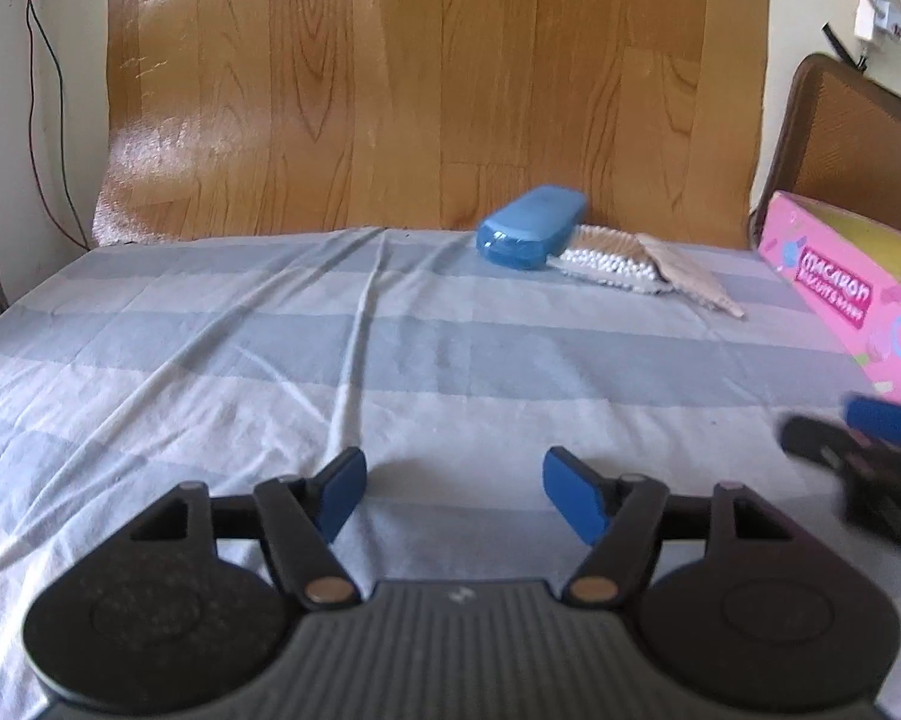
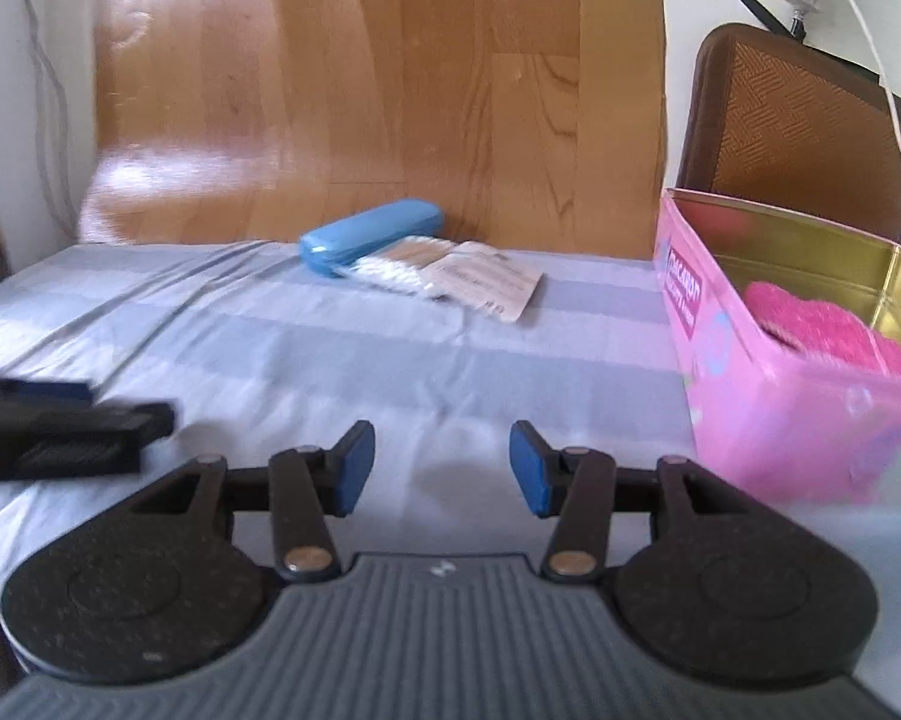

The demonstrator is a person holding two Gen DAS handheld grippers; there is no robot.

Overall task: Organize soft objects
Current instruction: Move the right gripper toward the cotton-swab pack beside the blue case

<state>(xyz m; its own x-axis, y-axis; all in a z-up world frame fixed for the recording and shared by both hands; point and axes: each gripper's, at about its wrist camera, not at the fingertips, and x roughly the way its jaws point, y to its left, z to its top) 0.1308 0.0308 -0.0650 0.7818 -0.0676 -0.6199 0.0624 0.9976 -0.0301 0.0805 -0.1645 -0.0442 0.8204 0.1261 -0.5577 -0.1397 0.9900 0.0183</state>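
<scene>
Both the left gripper point(image 1: 455, 495) and the right gripper point(image 2: 442, 468) are held wide apart with nothing in them. A fluffy pink cloth point(image 2: 822, 330) is seen inside the pink box point(image 2: 750, 396) on the striped sheet point(image 1: 270, 360).

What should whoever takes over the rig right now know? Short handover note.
Left tool: open, empty, low over the striped sheet.
Right tool: open, empty, beside the pink tin.
Done: pink fluffy item lies inside the tin.
Left: blue case and cotton swab bag lie touching at the far edge, near the wood-pattern backdrop. Likely next: the swab bag.
</scene>
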